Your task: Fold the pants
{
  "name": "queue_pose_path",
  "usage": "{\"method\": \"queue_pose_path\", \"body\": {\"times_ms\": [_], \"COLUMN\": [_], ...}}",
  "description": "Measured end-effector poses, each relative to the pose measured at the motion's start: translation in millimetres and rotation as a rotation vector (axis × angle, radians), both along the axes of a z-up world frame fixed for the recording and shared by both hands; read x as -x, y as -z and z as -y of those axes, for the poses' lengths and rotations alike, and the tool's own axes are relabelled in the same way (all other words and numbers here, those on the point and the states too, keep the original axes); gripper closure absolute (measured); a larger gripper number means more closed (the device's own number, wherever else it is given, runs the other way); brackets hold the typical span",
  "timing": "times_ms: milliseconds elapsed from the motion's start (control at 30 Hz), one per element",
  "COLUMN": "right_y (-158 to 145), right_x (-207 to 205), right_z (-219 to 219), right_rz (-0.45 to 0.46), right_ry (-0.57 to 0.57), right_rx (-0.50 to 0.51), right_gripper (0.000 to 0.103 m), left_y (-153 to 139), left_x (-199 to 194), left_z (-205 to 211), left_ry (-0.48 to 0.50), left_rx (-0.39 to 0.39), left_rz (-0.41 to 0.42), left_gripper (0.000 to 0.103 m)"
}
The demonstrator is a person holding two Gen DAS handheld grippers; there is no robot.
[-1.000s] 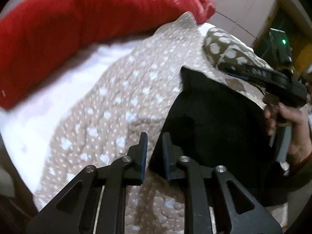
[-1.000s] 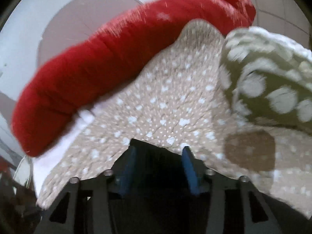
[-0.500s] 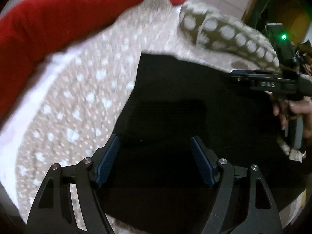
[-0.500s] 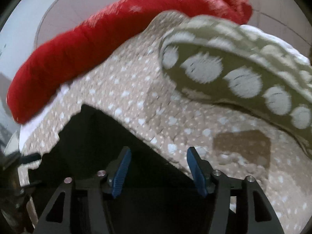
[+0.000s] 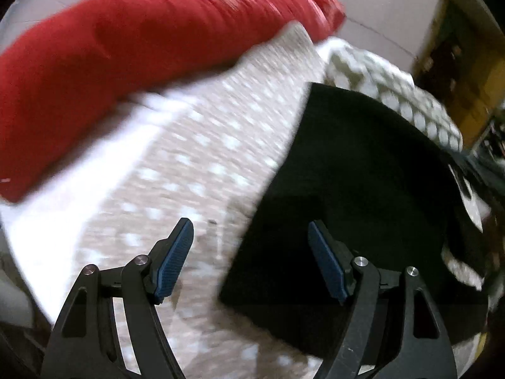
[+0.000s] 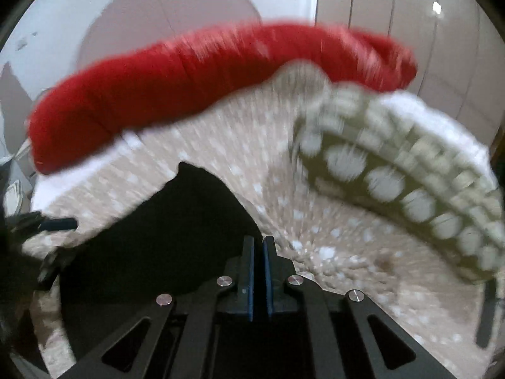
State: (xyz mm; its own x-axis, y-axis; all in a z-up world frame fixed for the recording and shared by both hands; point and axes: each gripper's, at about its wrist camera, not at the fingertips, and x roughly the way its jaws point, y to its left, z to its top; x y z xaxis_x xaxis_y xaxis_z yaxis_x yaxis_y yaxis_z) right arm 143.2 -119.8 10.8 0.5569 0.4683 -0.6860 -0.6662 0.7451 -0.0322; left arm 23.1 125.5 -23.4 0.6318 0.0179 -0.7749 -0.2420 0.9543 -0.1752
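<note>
Our black pants (image 5: 363, 189) lie on the dotted blanket (image 5: 189, 164), below the red pillow (image 5: 126, 38). Our left gripper (image 5: 249, 255) is wide open over their edge. Our right gripper (image 6: 258, 252) has just snapped closed, seemingly pinching their edge. Pants are soft and floppy, so we grab corners.

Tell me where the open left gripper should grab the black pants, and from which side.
Probably the near left corner of the black pants, approached from the bedspread side on the left. That straight edge lies flat and exposed just beside the open left gripper, so one finger could slide under it.
</note>
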Motion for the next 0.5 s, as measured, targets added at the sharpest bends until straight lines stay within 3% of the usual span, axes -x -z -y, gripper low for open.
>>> {"method": "queue_pose_path", "body": {"times_ms": [167,333,500], "right_y": [-24.0,14.5,77.5], "right_x": [95.9,169.9,173.4], "right_z": [8.1,-9.4,-26.2], "right_rz": [0.046,-0.024,-0.207], "right_ry": [-0.033,-0.03,0.048], "right_rx": [-0.089,-0.132,-0.167], "right_gripper": [0.098,0.098,0.095], "left_y": [-33.0,-47.0,-27.3], "left_x": [36.7,51.7,44.5], "left_z": [-32.9,-33.1,14.8], "left_ry": [-0.103,-0.12,0.015], "left_rx": [0.009,-0.02,-0.033], "left_rz": [0.088,0.112,0.058], "left_gripper": [0.027,0.027,0.027]}}
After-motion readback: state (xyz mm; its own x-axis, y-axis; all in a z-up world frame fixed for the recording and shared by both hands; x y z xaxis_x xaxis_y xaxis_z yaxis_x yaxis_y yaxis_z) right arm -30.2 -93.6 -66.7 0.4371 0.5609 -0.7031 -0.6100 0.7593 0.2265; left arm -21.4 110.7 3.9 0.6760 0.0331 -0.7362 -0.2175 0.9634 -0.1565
